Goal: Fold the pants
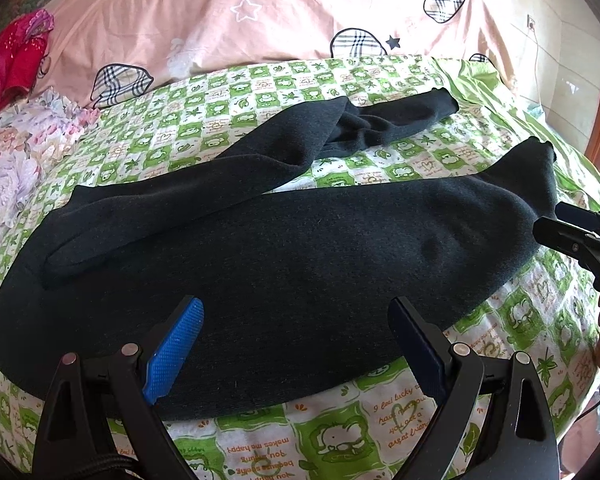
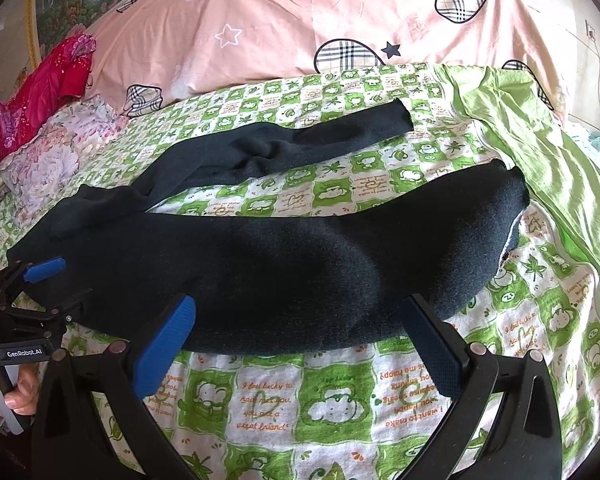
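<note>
Pants: dark pants (image 1: pixel 284 256) lie spread on the green-and-white printed sheet (image 1: pixel 340 432); in the left wrist view the wide body fills the centre and runs toward 3 o'clock, ending in a narrow tip near 2 o'clock.
Far leg: a second, thinner leg (image 1: pixel 384 124) lies toward 12 o'clock, twisted and bunched midway, apart from the near leg with a wedge of sheet between them.
Right wrist view of the pants: the same garment (image 2: pixel 284 276) stretches from 9 o'clock to 2 o'clock, its near edge just past the fingertips.
Left gripper: the left gripper (image 1: pixel 296 312) hovers over the near edge of the pants at 6 o'clock; its two blue-padded fingers (image 1: pixel 176 352) stand wide apart and hold nothing. It also shows at 9 o'clock in the right wrist view (image 2: pixel 50 280), held by a hand (image 2: pixel 10 396).
Right gripper: the right gripper (image 2: pixel 298 314) sits at 6 o'clock over the bare sheet (image 2: pixel 340 400), fingers spread wide, nothing between them; the tips reach the pants' near hem, and contact cannot be told. In the left wrist view only part of it shows at 3 o'clock (image 1: pixel 576 236), beside the near leg's end.
Bedding: a pink quilt with plaid hearts (image 1: pixel 260 12) lies at 12 o'clock, a floral pillow (image 1: pixel 24 152) at 9 o'clock, and red cloth (image 1: pixel 12 60) at 10 o'clock.
</note>
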`<state>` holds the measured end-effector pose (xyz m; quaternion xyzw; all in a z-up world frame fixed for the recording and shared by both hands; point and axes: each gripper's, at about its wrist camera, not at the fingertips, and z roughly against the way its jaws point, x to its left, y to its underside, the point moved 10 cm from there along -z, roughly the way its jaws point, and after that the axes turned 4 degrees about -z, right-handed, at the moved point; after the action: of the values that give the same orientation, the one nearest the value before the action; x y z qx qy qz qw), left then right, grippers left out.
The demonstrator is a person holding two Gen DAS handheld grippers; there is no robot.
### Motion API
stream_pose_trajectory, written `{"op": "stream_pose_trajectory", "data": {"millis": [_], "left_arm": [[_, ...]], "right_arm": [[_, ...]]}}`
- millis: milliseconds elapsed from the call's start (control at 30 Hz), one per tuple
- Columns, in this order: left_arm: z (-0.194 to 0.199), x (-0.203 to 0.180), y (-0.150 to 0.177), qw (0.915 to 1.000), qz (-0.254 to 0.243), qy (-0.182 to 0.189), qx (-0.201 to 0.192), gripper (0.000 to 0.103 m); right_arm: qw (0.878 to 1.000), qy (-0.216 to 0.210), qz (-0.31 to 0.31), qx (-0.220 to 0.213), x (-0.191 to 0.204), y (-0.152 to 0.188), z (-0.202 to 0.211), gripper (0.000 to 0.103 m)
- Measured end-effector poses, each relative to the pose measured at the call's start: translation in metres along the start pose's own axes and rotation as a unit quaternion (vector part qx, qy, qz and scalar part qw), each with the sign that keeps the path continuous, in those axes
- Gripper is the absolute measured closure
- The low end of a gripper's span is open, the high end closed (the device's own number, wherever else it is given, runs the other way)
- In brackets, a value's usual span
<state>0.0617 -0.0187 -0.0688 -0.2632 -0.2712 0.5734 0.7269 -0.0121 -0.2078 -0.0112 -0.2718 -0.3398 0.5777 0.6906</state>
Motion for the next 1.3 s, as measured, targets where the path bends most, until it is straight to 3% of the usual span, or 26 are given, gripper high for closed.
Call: {"op": "stream_pose_trajectory", "data": {"millis": [1300], "left_arm": [[0.000, -0.005, -0.004, 0.9999, -0.007, 0.009, -0.001, 0.009]], "right_arm": [[1.000, -0.011, 0.002, 0.000, 0.013, -0.001, 0.001, 0.000]]}}
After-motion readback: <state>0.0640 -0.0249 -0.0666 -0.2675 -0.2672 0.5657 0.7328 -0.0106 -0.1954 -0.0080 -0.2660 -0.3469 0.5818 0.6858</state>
